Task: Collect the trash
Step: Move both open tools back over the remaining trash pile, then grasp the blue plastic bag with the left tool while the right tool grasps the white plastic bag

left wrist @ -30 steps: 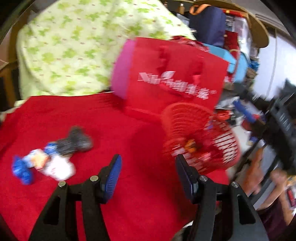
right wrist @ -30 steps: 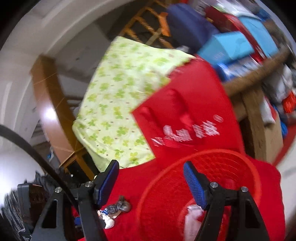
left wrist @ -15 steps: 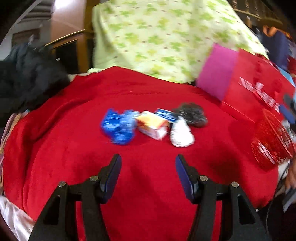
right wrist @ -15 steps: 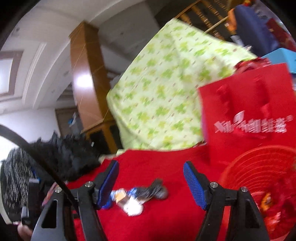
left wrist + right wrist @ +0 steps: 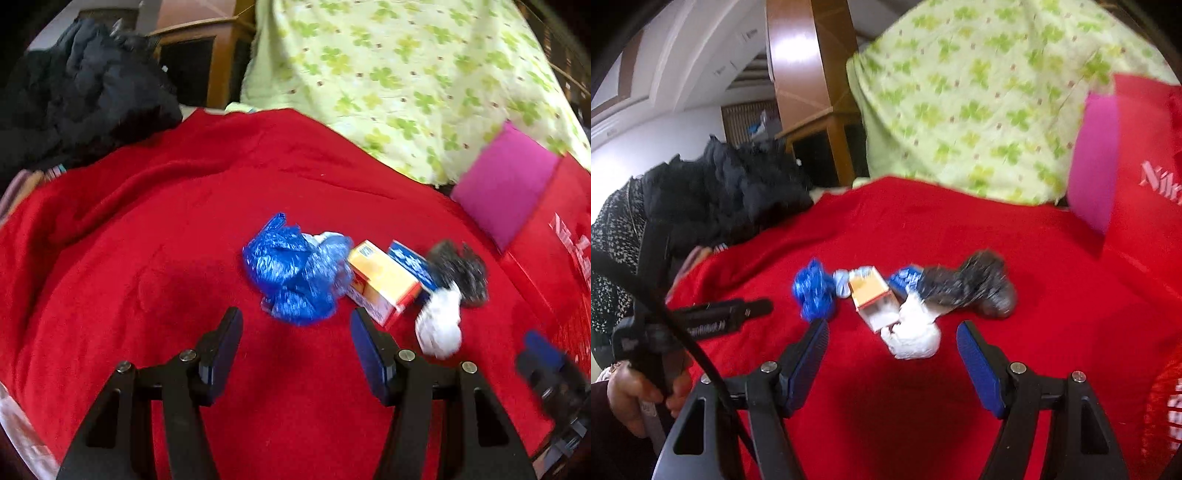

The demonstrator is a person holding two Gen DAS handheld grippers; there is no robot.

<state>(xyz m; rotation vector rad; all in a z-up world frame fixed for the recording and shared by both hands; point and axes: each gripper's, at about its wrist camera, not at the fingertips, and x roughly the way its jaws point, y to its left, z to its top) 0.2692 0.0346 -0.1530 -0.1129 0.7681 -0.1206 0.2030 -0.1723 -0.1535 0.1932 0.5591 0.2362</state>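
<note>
A row of trash lies on the red cloth [image 5: 147, 258]: a crumpled blue plastic bag [image 5: 295, 273], an orange and white carton [image 5: 382, 282], a blue wrapper [image 5: 410, 260], a white paper wad [image 5: 439, 325] and a crumpled black bag [image 5: 461, 269]. My left gripper [image 5: 295, 347] is open and empty, just short of the blue bag. In the right wrist view my right gripper [image 5: 892, 358] is open and empty, with the white wad [image 5: 912, 332] near its fingertips. The blue bag [image 5: 812, 291], carton [image 5: 873, 295] and black bag [image 5: 971, 288] lie beyond.
A red mesh basket [image 5: 1167, 406] shows at the right edge. A red and magenta paper bag [image 5: 532, 206] stands at the back right. A green-patterned cloth [image 5: 406, 66] covers something behind. Dark jackets [image 5: 74, 92] are piled at the left. The left gripper's body [image 5: 716, 317] shows in the right wrist view.
Both grippers swung left from the red basket toward the trash row and came closer to it. Both stayed open and empty.
</note>
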